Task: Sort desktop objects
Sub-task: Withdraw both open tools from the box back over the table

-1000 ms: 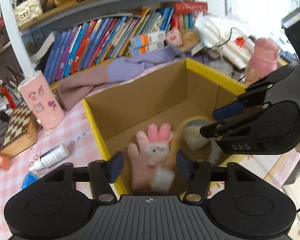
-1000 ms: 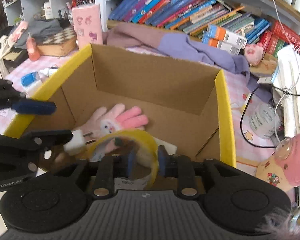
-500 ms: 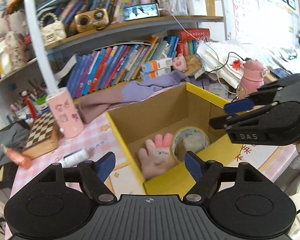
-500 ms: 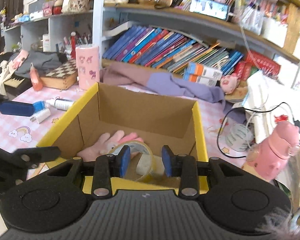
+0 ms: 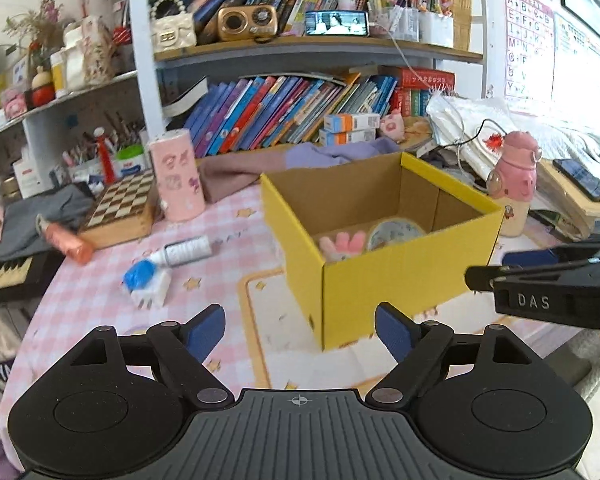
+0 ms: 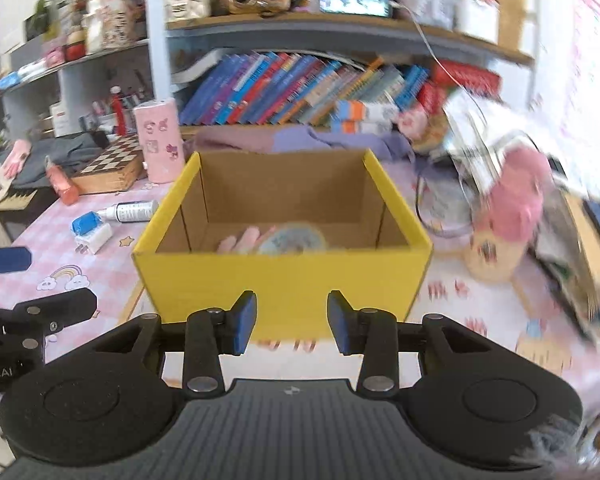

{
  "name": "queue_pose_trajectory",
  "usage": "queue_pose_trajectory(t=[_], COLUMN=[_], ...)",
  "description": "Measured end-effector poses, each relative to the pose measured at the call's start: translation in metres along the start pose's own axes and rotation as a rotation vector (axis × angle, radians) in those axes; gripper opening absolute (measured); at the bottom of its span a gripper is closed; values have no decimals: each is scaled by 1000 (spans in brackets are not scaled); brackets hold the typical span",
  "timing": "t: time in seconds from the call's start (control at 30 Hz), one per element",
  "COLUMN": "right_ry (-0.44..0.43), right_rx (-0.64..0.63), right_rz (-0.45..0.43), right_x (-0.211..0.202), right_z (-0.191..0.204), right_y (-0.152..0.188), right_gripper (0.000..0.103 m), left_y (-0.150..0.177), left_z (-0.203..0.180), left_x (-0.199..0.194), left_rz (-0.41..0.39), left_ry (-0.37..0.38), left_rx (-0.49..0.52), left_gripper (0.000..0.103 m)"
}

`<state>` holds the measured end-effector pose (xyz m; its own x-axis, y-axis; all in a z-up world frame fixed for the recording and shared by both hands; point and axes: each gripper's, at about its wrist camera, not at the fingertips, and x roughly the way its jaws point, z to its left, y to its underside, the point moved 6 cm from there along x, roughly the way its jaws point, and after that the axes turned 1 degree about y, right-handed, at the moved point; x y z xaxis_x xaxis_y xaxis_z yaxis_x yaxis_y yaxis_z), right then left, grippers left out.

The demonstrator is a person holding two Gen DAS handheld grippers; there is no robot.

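Observation:
A yellow cardboard box [image 5: 404, 276] [image 6: 284, 276] stands on the pink checked table. Inside it lie a pink glove [image 5: 342, 245] [image 6: 242, 242] and a roll of tape [image 5: 396, 232] [image 6: 294, 240]. My left gripper [image 5: 300, 330] hovers in front of the box's near left corner, jaws opening wide, nothing between them. My right gripper [image 6: 292, 322] sits back from the box's front wall, jaws opening, nothing between them. The right gripper's fingers [image 5: 540, 276] show at the right edge of the left wrist view.
Left of the box lie a white tube [image 5: 188, 250] [image 6: 132, 211], a white plug with a blue cap [image 5: 146, 284] [image 6: 92, 232], an orange tube [image 5: 66, 240], a chessboard box [image 5: 122, 210] and a pink cylinder [image 5: 177, 174]. A pink bottle [image 5: 514, 188] stands right of the box; books and clothes behind.
Both grippers pulled back and up out of the box. The glove and the tape roll stayed inside. Both pairs of jaws spread wider.

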<state>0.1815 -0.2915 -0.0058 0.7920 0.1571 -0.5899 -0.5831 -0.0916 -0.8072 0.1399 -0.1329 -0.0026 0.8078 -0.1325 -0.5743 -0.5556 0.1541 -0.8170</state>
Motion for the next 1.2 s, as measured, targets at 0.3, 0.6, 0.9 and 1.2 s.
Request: queue_pose_trajectory(t=[0.3,0.6,0.9,1.2], right_ry=[64,84,74,39], right_rx=[54,88,62,-10], right_rz=[53,62,68,87], right_x=[-27,-44,-48,-44], right_z=[32,67,112,158], right_y=[39,55,61,64], right_gripper=[39,60,73,93], left_y=[30,49,64,75], left_z=[26,62,98,132], left_x=[-23,-41,-54,-63], left_rz=[43,59,68,71], left_ry=[19,27,34,31], left_rx=[-6,-15,-38,-83], left_gripper=[85,85,86,92])
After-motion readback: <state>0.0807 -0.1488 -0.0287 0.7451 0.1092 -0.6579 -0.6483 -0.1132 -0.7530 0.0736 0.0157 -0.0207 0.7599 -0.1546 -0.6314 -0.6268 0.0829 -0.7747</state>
